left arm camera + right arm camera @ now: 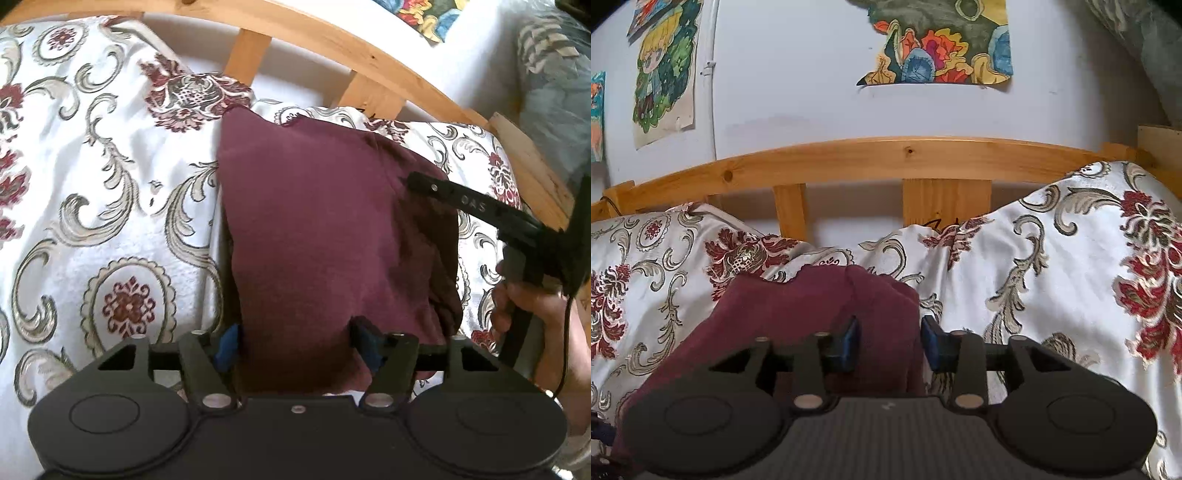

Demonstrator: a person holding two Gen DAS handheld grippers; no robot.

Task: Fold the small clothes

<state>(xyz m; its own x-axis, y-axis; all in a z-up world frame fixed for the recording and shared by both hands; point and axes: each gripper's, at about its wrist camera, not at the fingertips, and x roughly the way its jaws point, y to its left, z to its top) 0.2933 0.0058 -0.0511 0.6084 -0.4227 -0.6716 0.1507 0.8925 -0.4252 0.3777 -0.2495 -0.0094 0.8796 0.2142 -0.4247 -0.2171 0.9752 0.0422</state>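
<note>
Left wrist view: a maroon garment point(325, 236) is seen lying on a bedspread point(110, 192) patterned with scrolls and red flowers. The left hand-held gripper point(295, 347) is spread wide, its two blue-padded fingers point(227, 343) set at either side of the garment's near end. Whether the pads actually press the cloth cannot be told, since the near edge is hidden behind the gripper body. The right hand-held gripper point(410, 181) is seen from the side, reaching in over the garment's right part; only one dark finger can be made out, and its tip lies against or just above the cloth. The hand point(524, 310) holding it is cut off by the frame edge. A wooden bed rail point(369, 62) runs behind the garment, beyond the bedspread.

From the right wrist view, the right hand-held gripper point(888, 341) is seen with its jaws parted, a fold of the garment point(798, 317) lying between the blue pads; no firm grip is shown. The left pad rests over the cloth, the right pad at its right border. The garment's near-left part is hidden under the gripper body. Behind the bed rail point(886, 162), drawings point(942, 40) are pinned to a pale wall point(798, 92), the upper ones cut off.
</note>
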